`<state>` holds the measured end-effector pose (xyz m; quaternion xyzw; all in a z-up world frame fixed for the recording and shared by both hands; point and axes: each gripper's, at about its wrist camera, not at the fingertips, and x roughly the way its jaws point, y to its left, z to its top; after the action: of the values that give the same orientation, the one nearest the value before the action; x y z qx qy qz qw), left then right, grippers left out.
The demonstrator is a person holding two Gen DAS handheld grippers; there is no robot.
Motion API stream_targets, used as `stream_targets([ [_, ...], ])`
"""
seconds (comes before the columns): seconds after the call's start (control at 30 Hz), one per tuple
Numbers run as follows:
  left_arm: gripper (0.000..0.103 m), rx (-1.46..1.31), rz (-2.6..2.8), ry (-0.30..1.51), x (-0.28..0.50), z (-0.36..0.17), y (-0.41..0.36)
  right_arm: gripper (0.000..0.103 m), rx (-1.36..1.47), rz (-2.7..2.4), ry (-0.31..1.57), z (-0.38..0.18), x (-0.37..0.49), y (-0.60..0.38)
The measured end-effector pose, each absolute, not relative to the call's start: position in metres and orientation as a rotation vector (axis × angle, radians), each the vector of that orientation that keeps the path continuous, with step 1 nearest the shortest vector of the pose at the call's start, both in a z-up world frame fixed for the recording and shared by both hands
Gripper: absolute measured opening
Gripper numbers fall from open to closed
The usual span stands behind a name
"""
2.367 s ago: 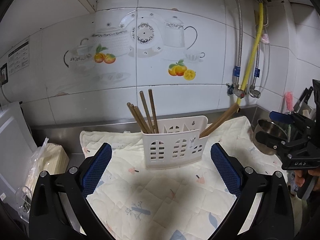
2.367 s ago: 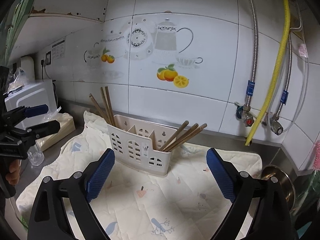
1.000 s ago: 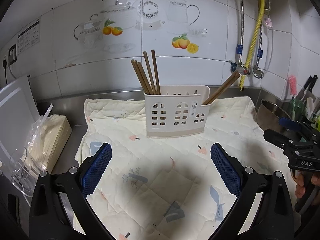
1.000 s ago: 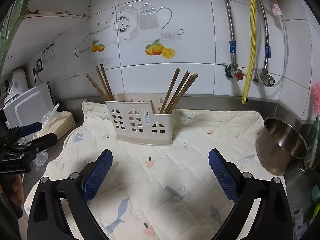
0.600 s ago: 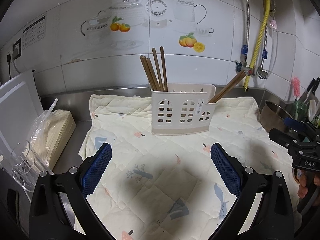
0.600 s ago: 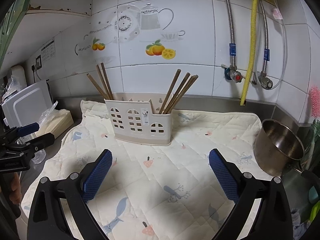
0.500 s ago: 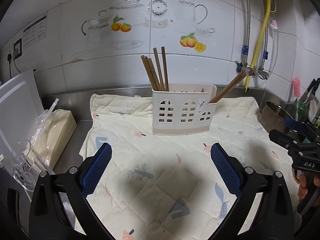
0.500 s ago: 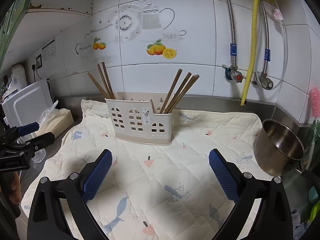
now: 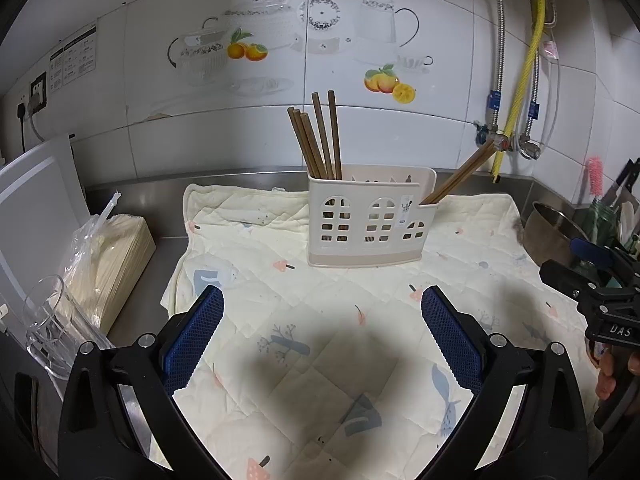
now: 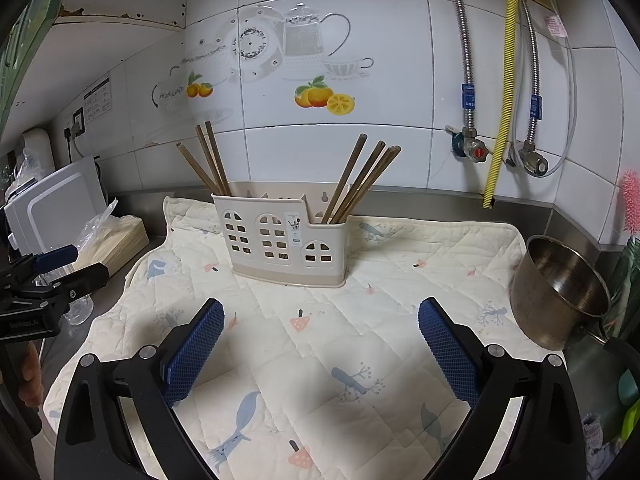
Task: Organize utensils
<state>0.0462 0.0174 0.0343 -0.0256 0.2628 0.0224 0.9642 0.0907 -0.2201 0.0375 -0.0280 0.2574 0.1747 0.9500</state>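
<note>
Utensil holder ahead of empty, spread left hand-held gripper.

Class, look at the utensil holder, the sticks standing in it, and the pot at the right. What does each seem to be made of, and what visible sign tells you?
Utensil holder: likely moulded plastic, matte cream, with cut-out window holes.
Chopsticks: probably wood or bamboo, plain dull brown rods.
Pot: metal, likely stainless steel, with a dulled reflective sheen.
</note>
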Motion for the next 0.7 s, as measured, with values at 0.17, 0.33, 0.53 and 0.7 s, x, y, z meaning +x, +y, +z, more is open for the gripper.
stream_targets([
  [0.17, 0.098, -0.048, 0.044, 0.534, 0.0459, 0.0335, 0.0158, 0.095, -0.058, 0.357, 0.526, 0.0363, 0.0903, -0.2185],
  [0.33, 0.098, -0.051, 0.045, 0.538, 0.0465, 0.0328, 0.0159, 0.095, -0.058, 0.360, 0.528, 0.0358, 0.0906, -0.2175],
  [0.53, 0.098, -0.051, 0.042, 0.540, 0.0462, 0.0323, 0.0151, 0.095, -0.059, 0.360, 0.534, 0.0341, 0.0906, -0.2151],
  [0.7, 0.098, -0.051, 0.042, 0.539, 0.0452, 0.0321, 0.0145, 0.095, -0.058, 0.362, 0.533, 0.0337, 0.0894, -0.2146],
])
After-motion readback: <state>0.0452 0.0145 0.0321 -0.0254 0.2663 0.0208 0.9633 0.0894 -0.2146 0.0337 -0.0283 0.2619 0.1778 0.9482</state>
